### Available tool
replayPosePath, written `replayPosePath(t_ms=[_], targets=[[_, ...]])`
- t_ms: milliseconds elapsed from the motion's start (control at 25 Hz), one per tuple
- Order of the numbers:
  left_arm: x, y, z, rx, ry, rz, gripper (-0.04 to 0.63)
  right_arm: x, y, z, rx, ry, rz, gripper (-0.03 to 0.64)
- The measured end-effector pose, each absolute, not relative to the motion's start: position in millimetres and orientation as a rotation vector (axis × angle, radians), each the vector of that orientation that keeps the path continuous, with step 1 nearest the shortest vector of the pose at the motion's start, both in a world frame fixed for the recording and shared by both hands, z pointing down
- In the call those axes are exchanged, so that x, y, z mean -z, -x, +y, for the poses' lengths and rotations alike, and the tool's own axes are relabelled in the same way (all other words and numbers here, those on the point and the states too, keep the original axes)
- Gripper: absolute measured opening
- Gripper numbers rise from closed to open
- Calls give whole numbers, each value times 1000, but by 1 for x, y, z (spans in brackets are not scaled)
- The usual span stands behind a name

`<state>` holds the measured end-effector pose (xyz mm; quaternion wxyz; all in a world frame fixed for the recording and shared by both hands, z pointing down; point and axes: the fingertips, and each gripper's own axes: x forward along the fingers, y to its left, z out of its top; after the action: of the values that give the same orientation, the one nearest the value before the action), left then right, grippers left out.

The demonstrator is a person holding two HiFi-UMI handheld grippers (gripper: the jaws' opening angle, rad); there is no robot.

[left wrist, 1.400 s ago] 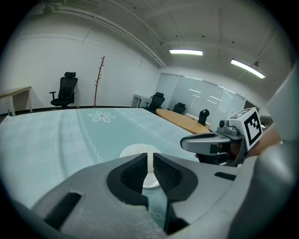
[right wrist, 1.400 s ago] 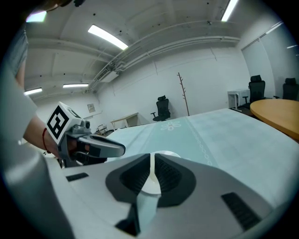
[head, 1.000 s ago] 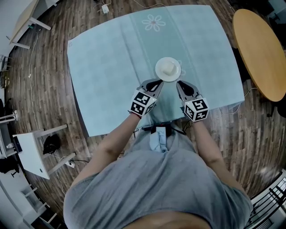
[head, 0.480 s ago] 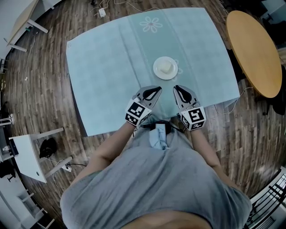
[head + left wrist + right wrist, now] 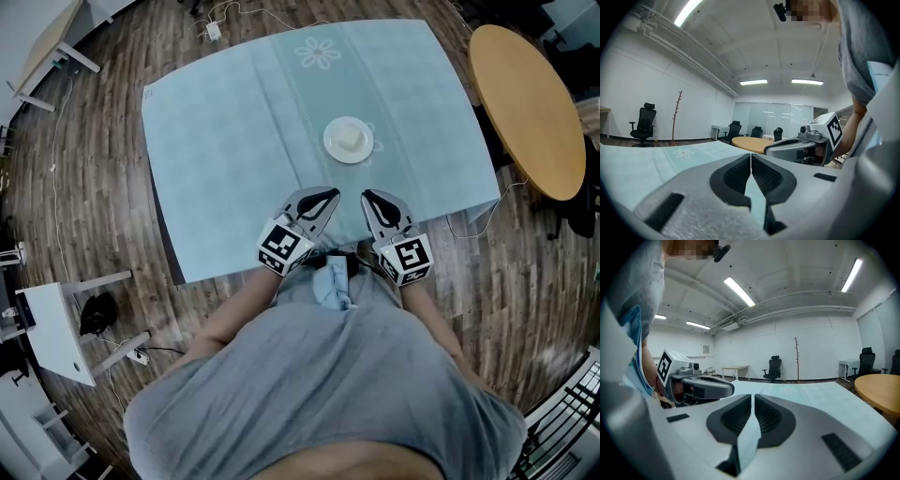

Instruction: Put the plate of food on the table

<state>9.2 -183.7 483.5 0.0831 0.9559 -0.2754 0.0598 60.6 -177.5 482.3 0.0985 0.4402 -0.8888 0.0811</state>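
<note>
Sitting on the table [image 5: 216, 131], the plate [image 5: 331, 148] holds 1 pale, indistinct lump [image 5: 350, 138].

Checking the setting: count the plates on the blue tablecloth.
1. The white plate holding food sits on the blue tablecloth, ahead of the left gripper and right gripper, touching neither. No other is visible.

A white plate [image 5: 332, 150] holding a pale lump of food [image 5: 350, 138] sits on the light blue surface [image 5: 234, 141], apart from both grippers. The left gripper [image 5: 322, 197] and right gripper [image 5: 373, 200] hover side by side over the near edge, fingers drawn together
</note>
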Motion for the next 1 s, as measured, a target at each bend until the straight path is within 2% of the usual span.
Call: replayPosePath(t_ms=[1000], targets=[[-486,5,-163,-154,-2840,-809,25,-477,-34,-155,-195,-1239,-2596,35]])
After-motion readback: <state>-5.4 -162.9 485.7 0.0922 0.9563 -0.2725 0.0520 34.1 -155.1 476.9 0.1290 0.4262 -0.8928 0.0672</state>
